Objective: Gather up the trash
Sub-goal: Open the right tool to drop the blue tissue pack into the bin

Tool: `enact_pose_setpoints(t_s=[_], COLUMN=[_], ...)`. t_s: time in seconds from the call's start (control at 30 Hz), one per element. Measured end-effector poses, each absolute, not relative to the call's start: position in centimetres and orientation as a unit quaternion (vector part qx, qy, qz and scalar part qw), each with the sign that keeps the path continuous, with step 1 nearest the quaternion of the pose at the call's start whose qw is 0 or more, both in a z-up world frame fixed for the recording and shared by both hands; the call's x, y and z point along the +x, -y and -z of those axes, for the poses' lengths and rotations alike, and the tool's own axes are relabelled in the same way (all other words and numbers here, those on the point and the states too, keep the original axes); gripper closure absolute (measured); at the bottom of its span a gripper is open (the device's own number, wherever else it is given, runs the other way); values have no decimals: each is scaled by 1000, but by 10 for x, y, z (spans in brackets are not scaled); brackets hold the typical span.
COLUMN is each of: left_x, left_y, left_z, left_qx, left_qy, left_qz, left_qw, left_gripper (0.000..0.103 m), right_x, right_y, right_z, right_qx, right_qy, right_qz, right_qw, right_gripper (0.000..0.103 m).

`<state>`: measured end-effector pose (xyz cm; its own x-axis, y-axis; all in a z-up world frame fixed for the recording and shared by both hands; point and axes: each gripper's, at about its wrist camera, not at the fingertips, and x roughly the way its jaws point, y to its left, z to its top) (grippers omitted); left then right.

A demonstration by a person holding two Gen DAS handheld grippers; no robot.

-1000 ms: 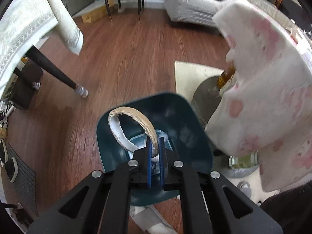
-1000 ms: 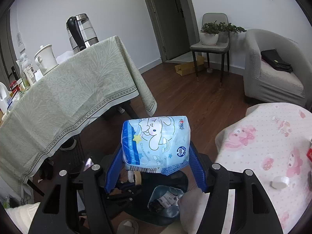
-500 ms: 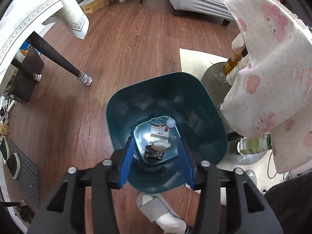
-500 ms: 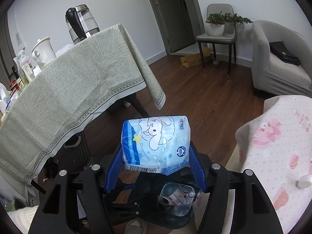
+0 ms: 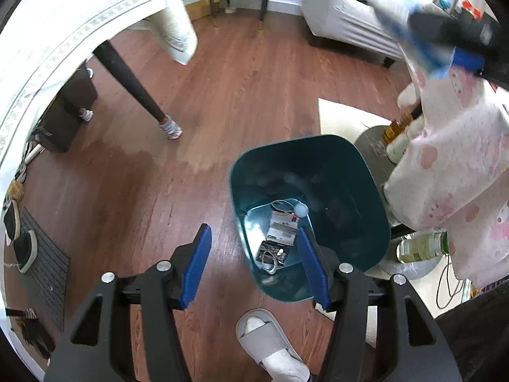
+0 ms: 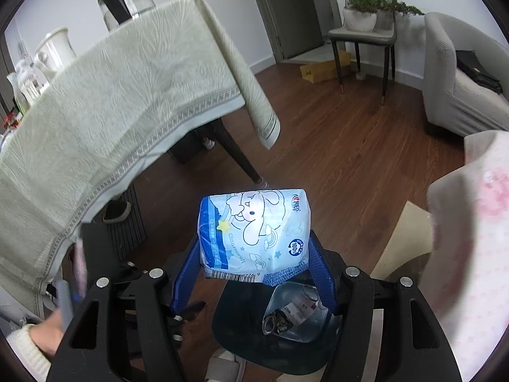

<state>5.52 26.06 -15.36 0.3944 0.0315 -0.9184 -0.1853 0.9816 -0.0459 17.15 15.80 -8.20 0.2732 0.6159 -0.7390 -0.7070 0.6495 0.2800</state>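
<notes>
A dark teal trash bin stands on the wood floor and holds a clear tray with wrappers, a white ball and a wire ring. My left gripper is open and empty, just above the bin's near left rim. My right gripper is shut on a blue and white tissue pack with a cartoon dog, held above the bin. The right gripper and pack show blurred at the top right of the left wrist view.
A table with a pale green cloth and dark leg stands to the left. A pink-print cloth hangs right of the bin, bottles beneath it. My slippered foot is below the bin. Chair and sofa stand behind.
My left gripper opened and let the tape ring fall into the bin, then drew back to the left. The right gripper has come over the bin with the tissue pack.
</notes>
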Motion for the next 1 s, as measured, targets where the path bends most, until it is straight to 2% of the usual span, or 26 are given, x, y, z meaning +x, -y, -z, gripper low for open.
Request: enact_pose_setpoints(t_s=[0.27, 0.53, 1.0], left_x=[40, 30, 27], left_y=[-285, -291, -266], left_z=[126, 92, 49], left_qx=[-83, -98, -100], left_qy=[-504, -459, -407], left_qz=[-91, -98, -81], left_qw=[855, 878, 904], left_gripper=[47, 64, 70], right_x=[163, 158, 149], right_y=[-185, -201, -210], right_z=[117, 156, 212], right_qx=[-91, -123, -164], right_qy=[-463, -495, -528], right_qz=[-418, -415, -402], right_qw=[776, 754, 730], right_gripper=[39, 38, 35])
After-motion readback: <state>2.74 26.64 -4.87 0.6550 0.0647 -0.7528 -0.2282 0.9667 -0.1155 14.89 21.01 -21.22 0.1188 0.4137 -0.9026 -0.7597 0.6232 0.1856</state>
